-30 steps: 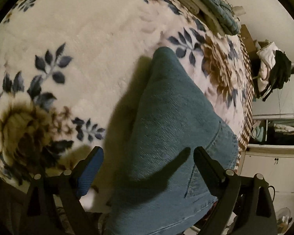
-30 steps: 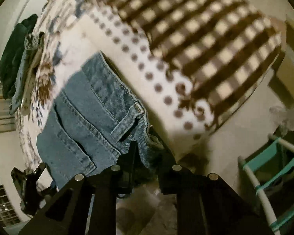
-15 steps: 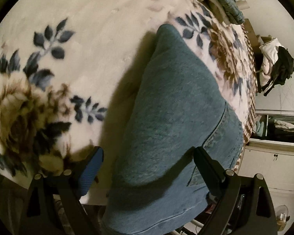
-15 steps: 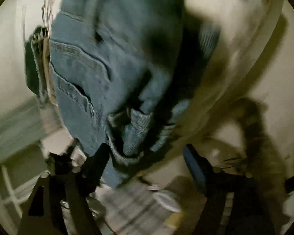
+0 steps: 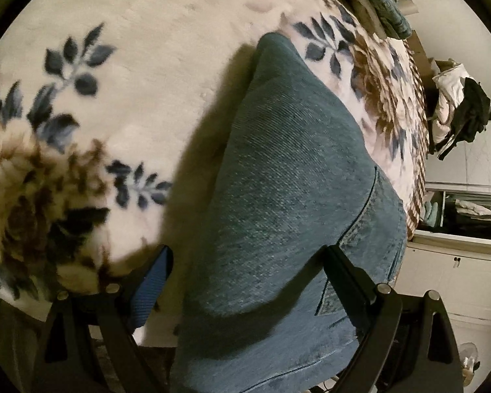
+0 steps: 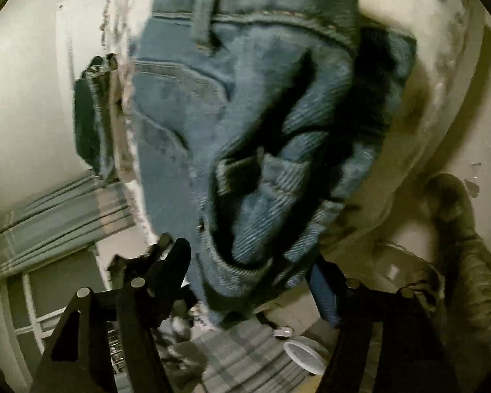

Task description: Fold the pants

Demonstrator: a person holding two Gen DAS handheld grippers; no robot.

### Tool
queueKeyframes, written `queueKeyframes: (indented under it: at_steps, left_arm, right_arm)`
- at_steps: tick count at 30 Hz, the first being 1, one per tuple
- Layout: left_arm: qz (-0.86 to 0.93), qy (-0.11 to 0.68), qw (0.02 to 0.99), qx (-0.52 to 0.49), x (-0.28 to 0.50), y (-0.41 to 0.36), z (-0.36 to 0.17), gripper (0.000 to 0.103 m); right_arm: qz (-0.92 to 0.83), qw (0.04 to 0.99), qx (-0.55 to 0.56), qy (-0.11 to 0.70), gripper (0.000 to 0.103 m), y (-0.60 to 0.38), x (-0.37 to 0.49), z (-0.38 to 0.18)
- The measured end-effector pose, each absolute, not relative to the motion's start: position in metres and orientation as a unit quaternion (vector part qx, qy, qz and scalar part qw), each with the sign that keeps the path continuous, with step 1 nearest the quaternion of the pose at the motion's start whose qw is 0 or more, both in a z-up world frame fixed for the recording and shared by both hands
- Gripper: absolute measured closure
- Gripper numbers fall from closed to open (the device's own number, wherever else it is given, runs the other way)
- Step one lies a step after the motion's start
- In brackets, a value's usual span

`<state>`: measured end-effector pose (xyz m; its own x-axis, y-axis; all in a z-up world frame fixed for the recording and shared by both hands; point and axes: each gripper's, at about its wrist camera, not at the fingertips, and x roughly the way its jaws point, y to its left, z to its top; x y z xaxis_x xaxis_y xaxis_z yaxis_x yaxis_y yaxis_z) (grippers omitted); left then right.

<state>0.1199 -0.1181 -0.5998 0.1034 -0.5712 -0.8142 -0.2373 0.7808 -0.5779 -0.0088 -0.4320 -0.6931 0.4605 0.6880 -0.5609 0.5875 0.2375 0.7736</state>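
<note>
Blue denim pants [image 5: 291, 196] lie on a floral fleece blanket [image 5: 131, 65], running from the near bed edge away to a narrow far end. My left gripper [image 5: 248, 262] is open, its fingers wide apart on either side of the denim near the bed edge. In the right wrist view the waistband end of the pants [image 6: 245, 137], with pocket and belt loop, hangs bunched over the bed edge. My right gripper [image 6: 252, 262] is open, and the bunched waistband sits between its spread fingers. The view is blurred.
A stack of folded clothes [image 5: 383, 9] lies at the far bed edge. Clothes hang on a stand [image 5: 458, 111] beside white cabinets [image 5: 458, 278]. Below the bed are a striped rug [image 6: 245, 353], a white bowl [image 6: 304, 357] and a person's leg [image 6: 468, 245].
My right gripper opened, let go of the waistband, and swung low under the bed edge. My left gripper stayed open and shifted slightly over the denim.
</note>
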Motion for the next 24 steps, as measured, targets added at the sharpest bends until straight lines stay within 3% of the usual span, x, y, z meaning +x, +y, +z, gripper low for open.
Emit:
queueKeyframes:
  at_steps: [18, 19, 21, 23, 24]
  left_arm:
    - [-0.125, 0.662, 0.666, -0.322, 0.123, -0.12, -0.613, 0.002]
    - [-0.121, 0.66, 0.666, -0.326, 0.123, -0.12, -0.613, 0.002]
    - [-0.116, 0.657, 0.666, -0.333, 0.121, -0.119, -0.613, 0.003]
    - [-0.128, 0.645, 0.673, -0.339, 0.118, -0.118, -0.608, 0.023]
    - [-0.144, 0.634, 0.674, -0.351, 0.117, -0.118, -0.606, 0.053]
  right_arm:
    - [0.038, 0.635, 0.61, 0.473, 0.03, -0.445, 0.025, -0.707]
    - [0.036, 0.637, 0.608, 0.473, 0.032, -0.444, 0.025, -0.706]
    - [0.019, 0.651, 0.581, 0.488, 0.052, -0.441, 0.023, -0.699]
    - [0.012, 0.655, 0.574, 0.491, 0.055, -0.439, 0.021, -0.693]
    - [0.006, 0.66, 0.567, 0.492, 0.057, -0.437, 0.021, -0.687]
